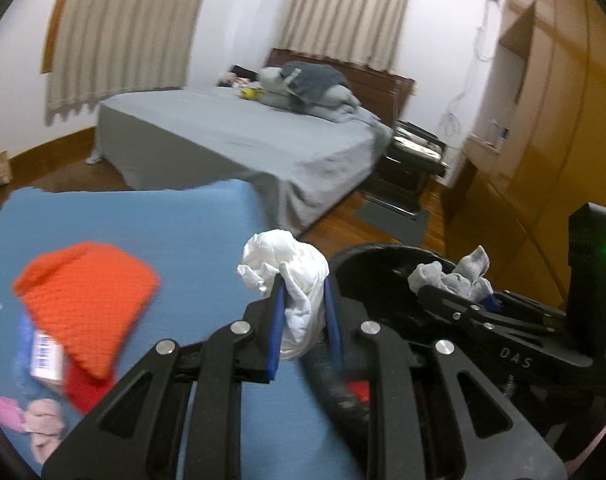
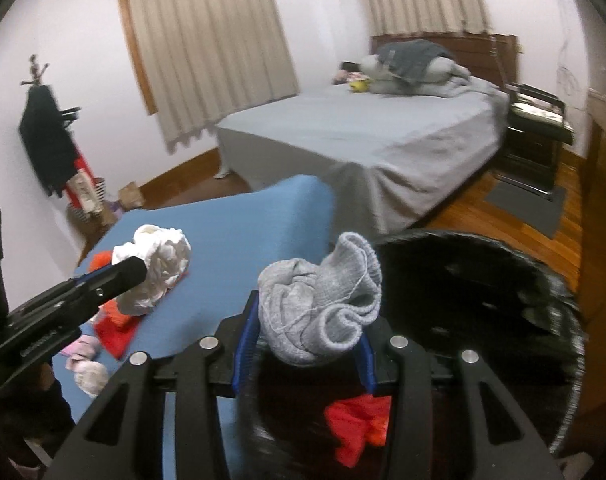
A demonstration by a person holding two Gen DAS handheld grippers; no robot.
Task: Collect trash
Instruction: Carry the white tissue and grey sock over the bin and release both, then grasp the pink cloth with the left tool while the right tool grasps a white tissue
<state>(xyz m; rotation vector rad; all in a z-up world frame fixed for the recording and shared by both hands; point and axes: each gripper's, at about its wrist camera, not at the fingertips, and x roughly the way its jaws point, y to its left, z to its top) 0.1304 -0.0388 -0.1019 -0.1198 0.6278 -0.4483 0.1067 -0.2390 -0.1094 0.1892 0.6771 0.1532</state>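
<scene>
While the left gripper clamps a crumpled white wad above the blue mat, the right gripper pinches a bunched grey sock. Both hang at the black bin, which holds a red scrap

"DAS" stands on the right gripper body.

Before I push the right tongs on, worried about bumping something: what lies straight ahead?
The right tongs, shut on the grey sock, point over the black bin. Beyond it, probably bare wooden floor, then the bed; depth is unclear.
</scene>
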